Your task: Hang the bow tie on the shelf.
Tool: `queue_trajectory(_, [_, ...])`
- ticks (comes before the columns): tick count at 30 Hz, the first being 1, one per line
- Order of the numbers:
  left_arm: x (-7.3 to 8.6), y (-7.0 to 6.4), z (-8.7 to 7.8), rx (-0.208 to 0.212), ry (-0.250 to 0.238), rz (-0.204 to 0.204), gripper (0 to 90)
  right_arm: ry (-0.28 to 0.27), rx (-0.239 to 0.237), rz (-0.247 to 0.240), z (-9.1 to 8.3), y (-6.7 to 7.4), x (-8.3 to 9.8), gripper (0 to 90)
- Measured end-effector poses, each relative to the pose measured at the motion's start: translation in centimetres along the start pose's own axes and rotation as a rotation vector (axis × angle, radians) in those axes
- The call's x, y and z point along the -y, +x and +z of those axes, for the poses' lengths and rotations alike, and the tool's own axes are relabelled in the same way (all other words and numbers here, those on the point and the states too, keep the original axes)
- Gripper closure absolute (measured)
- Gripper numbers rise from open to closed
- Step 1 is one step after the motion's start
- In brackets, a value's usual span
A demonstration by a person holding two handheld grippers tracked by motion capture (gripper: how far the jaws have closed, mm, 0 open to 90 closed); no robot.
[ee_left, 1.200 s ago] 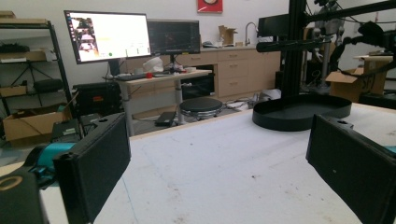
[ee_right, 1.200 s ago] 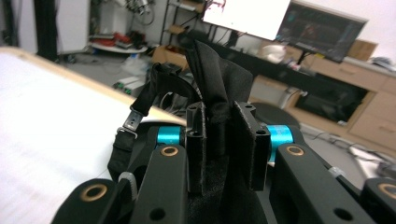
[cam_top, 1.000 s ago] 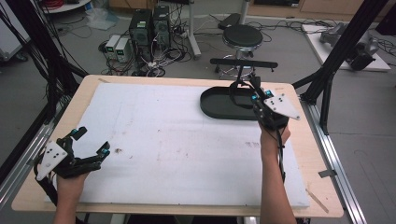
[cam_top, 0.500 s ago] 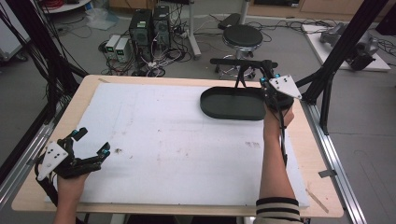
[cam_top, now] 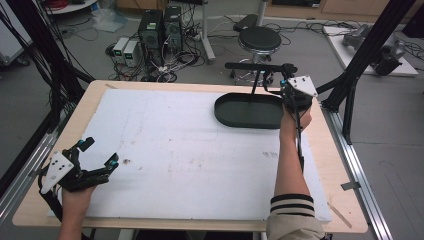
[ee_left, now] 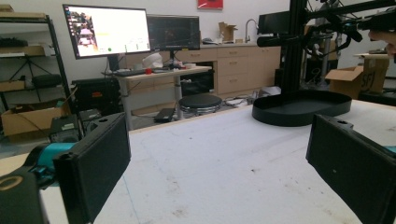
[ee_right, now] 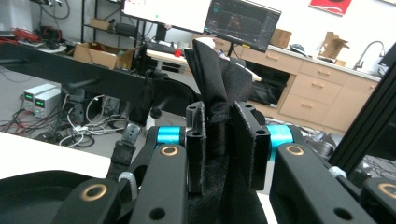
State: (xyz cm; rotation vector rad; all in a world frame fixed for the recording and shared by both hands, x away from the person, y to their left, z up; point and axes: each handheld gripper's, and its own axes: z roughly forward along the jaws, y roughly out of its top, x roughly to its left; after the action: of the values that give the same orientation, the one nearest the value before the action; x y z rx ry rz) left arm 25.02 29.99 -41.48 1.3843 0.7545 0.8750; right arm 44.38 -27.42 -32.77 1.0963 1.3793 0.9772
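My right gripper [cam_top: 289, 86] is raised at the table's far right, by the right end of a black stand's crossbar [cam_top: 252, 65]. In the right gripper view it [ee_right: 220, 140] is shut on a piece of black fabric [ee_right: 215, 74], whose folded end sticks up above the jaws. A strap with a buckle [ee_right: 125, 138] hangs to the left of them. Below lies a black oval tray [cam_top: 247, 111], which carries the stand. My left gripper [cam_top: 101, 151] rests low at the near left corner, open with nothing in it [ee_left: 219, 158]. The tray [ee_left: 301, 105] stands far off on its right.
A white sheet [cam_top: 185, 150] covers most of the wooden table [cam_top: 340, 165]. A black frame post [cam_top: 360, 60] rises just beyond the right edge. Behind the table stand a round stool [cam_top: 260, 39], computer boxes [cam_top: 160, 27] and cables on the floor.
My right gripper has lifted from above the tray and moved away to the right, to the crossbar's end, with the black fabric in it. The left gripper has stayed still.
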Motion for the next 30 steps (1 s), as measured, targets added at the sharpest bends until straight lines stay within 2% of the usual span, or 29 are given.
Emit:
queue_trajectory(8, [0.2, 0.0, 0.1, 0.001, 0.017, 0.01, 6.9, 0.036, 0.008, -0.02, 1.0, 0.0, 0.9, 73.0])
queue_trajectory(9, [0.2, 0.0, 0.1, 0.001, 0.015, 0.008, 6.9, 0.036, 0.008, -0.019, 1.0, 0.1, 0.9, 62.9])
queue_trajectory(10, [0.2, 0.0, 0.1, 0.0, 0.013, 0.004, 6.9, 0.036, 0.008, -0.019, 1.0, 0.1, 0.9, 62.9])
queue_trajectory(11, [0.2, 0.0, 0.1, 0.0, 0.013, 0.004, 6.8, 0.026, 0.013, -0.008, 0.9, 0.1, 0.9, 52.6])
queue_trajectory(13, [0.2, 0.0, 0.0, 0.001, 0.011, 0.007, 6.9, 0.023, 0.02, -0.012, 0.9, 0.1, 0.9, 42.7])
queue_trajectory(14, [0.2, 0.0, 0.0, 0.001, 0.011, 0.007, 6.9, 0.023, 0.02, -0.012, 0.9, 0.1, 0.9, 42.7])
queue_trajectory(15, [0.1, 0.0, 0.0, 0.0, 0.009, 0.004, 6.8, 0.014, 0.032, 0.002, 0.7, -0.1, 0.9, 34.7])
queue_trajectory(16, [0.1, 0.0, 0.0, 0.0, 0.009, 0.004, 6.9, 0.014, 0.032, 0.002, 0.7, -0.1, 0.9, 34.7])
queue_trajectory(18, [0.1, 0.0, 0.0, -0.001, 0.007, 0.003, 6.8, -0.032, 0.024, 0.013, 0.1, -0.3, 0.4, 27.2])
queue_trajectory(21, [0.1, 0.0, 0.0, 0.001, 0.002, 0.0, 6.9, -0.067, 0.0, 0.004, -0.7, -0.2, -0.2, 21.7])
queue_trajectory(25, [0.1, 0.1, 0.0, 0.0, 0.002, -0.002, 6.9, -0.103, -0.026, -0.004, -1.7, -0.2, -0.8, 21.1])
queue_trajectory(26, [0.1, 0.1, 0.0, 0.001, 0.002, -0.002, 6.9, -0.126, -0.036, -0.003, -2.5, -0.3, -0.9, 18.6])
queue_trajectory(29, [0.1, 0.0, 0.1, 0.0, 0.004, 0.001, 6.8, -0.139, -0.043, 0.002, -3.2, -0.6, -1.1, 14.9])
queue_trajectory(30, [0.1, 0.0, 0.1, 0.0, 0.005, 0.0, 6.9, -0.141, -0.051, 0.021, -3.7, -0.8, -1.1, 14.0])
